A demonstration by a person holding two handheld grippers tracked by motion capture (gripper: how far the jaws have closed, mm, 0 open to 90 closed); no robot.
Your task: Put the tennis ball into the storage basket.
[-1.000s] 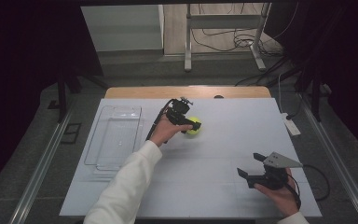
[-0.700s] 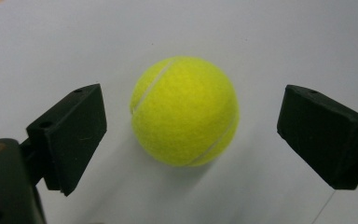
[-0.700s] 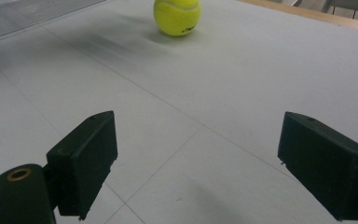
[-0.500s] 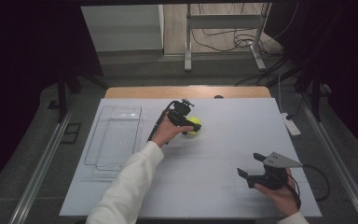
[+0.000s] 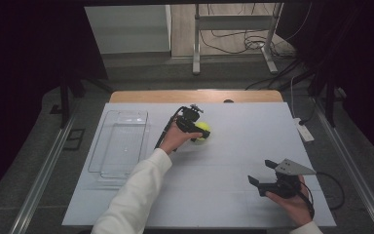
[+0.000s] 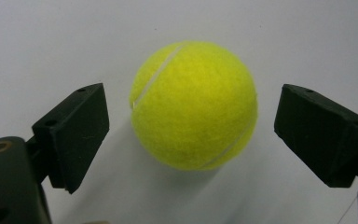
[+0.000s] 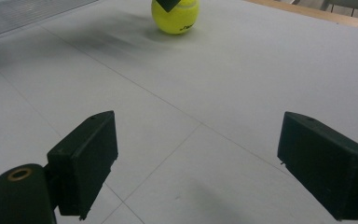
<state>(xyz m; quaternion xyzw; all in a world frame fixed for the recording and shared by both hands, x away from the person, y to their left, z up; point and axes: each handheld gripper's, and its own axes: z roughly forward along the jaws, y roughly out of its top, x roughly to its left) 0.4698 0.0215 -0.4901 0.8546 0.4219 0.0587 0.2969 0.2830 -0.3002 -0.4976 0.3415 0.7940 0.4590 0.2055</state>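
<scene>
Tennis ball [image 5: 202, 131] sat on the white table [image 5: 233, 195] right of the clear tray [image 5: 119, 146], under the left gripper [image 5: 195, 127], the right gripper [image 5: 263, 181] parked well apart. From the left gripper view, its jaws had just been closing yet flanked the ball untouched. In the right gripper view, those jaws gaped, idle.

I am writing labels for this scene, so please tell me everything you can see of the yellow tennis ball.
The fuzzy yellow-green tennis ball is round, felt-covered as it looks, with a pale curved seam across it. It rests on the white table sheet, near the middle, to the right of the clear plastic tray. The left gripper straddles it: its jaws have just been closing, yet a gap remains on each side, so neither pad touches it. Dark print, too small to read, shows low on the ball in the right gripper view.
</scene>
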